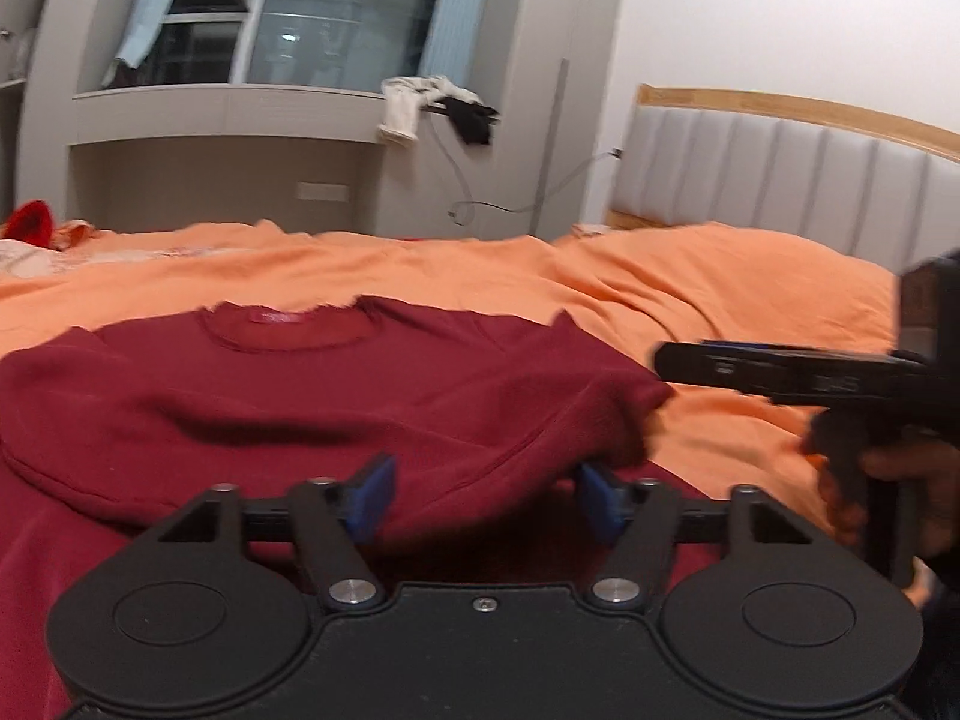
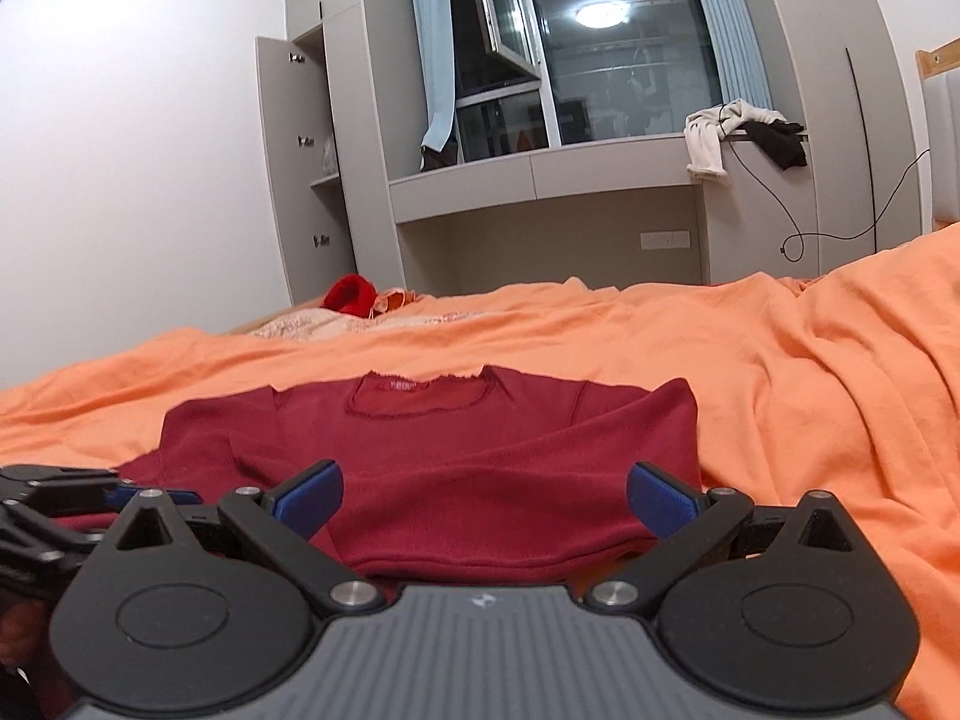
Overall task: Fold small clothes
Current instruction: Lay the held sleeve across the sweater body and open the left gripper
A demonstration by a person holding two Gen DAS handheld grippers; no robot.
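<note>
Left wrist view: dark red sweater (image 1: 312, 396) lies on the orange bedsheet (image 1: 720, 288), neckline away from the camera, lower part folded up so a doubled edge runs across near the tool. Left gripper (image 1: 486, 501) has its blue pads spread wide, the fold edge between them, no squeeze on the cloth. Right gripper (image 1: 666, 360) enters from the right, tip just beside the sweater's right edge; whether it touches, cannot tell. Right wrist view: right gripper (image 2: 485, 501) jaws apart, sweater (image 2: 456, 456) hem lying in the gap; left gripper (image 2: 66, 498) at lower left. White and black garments (image 2: 738, 132) hang off the window ledge.
</note>
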